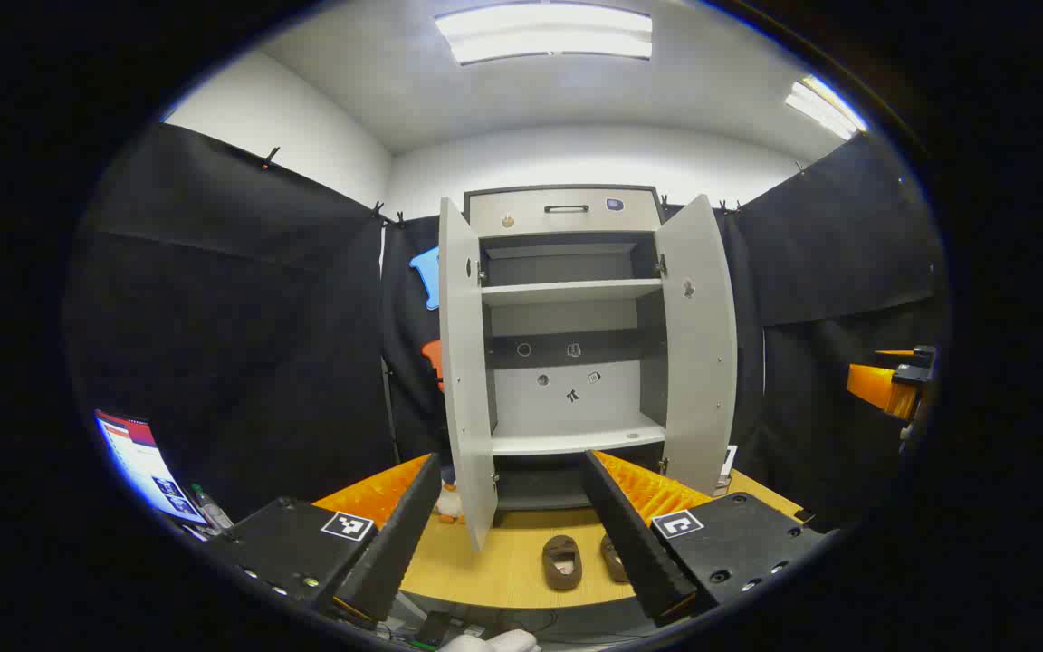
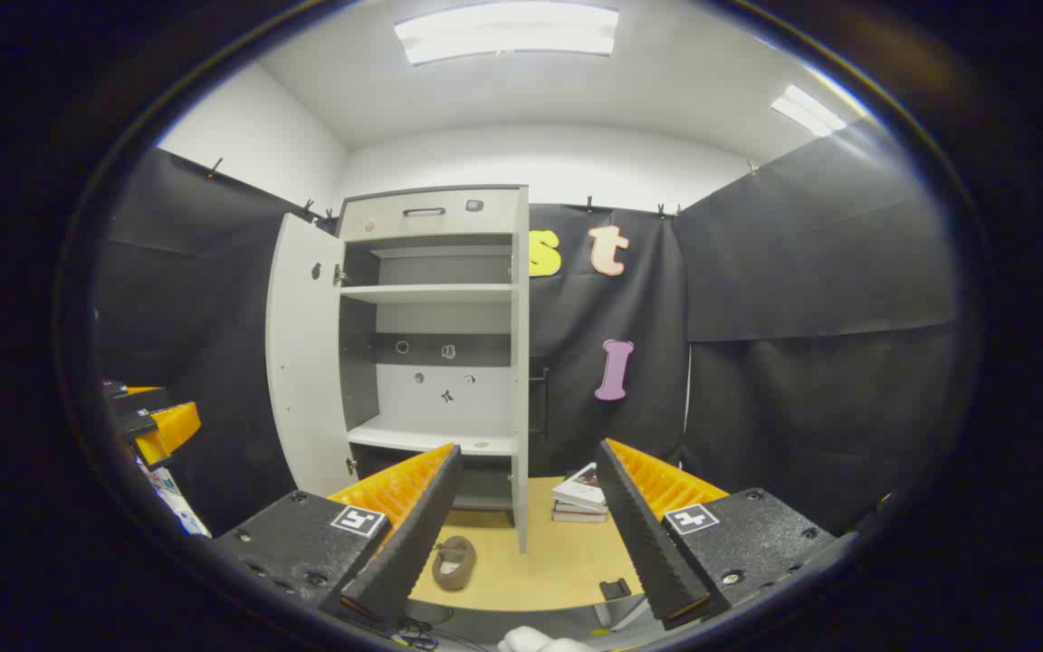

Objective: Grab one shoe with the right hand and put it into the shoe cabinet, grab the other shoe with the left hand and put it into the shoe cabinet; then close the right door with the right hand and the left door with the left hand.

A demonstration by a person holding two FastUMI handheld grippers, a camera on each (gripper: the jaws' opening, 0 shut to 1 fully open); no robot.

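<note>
Two brown shoes lie on the wooden table in front of the cabinet: one in full sight, the other partly hidden behind a finger of my left gripper. That gripper is open, empty, and held back from the table. The white shoe cabinet stands with both doors swung wide and its shelves bare. In the right gripper view one shoe lies below the cabinet, just beyond my right gripper, which is open and holds nothing. Each gripper also appears at the other view's edge, the right gripper and the left gripper.
A stack of books sits on the table right of the cabinet, and a small black item lies near the front edge. A small toy stands behind the left door. A lit screen is at the far left.
</note>
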